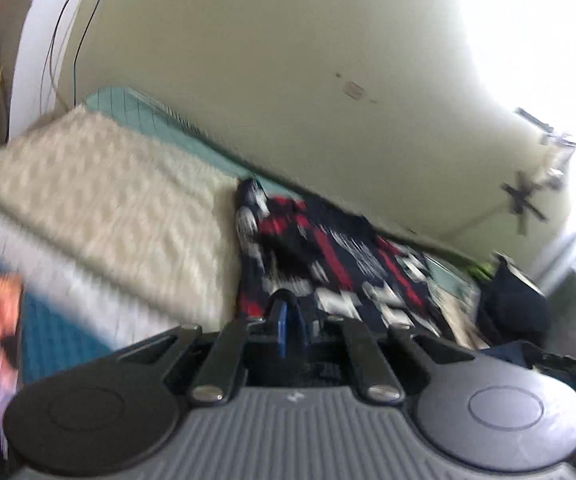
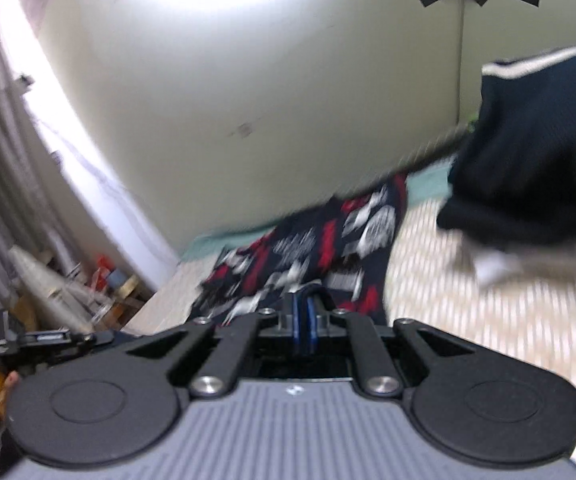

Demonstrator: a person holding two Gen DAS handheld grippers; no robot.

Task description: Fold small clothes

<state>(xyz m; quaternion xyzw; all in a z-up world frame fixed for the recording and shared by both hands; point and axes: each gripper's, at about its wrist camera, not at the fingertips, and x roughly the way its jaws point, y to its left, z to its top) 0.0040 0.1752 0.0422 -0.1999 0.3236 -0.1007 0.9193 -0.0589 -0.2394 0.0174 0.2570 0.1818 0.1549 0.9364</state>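
Observation:
A small navy garment with a red and white pattern (image 1: 327, 256) lies stretched over a cream textured cover. In the left wrist view, my left gripper (image 1: 286, 308) has its blue-padded jaws together on the garment's near edge. The right wrist view shows the same garment (image 2: 307, 248) running away from my right gripper (image 2: 305, 296). That gripper's jaws are likewise pressed together on the cloth's near edge. Both views are blurred, so the exact pinch points are hard to make out.
The cream cover (image 1: 108, 200) lies on a teal mat (image 1: 136, 112) against a pale wall. A dark navy garment with white trim (image 2: 527, 152) is heaped at the right, with a white cloth (image 2: 495, 268) beneath it. Clutter (image 2: 68, 292) stands at the left.

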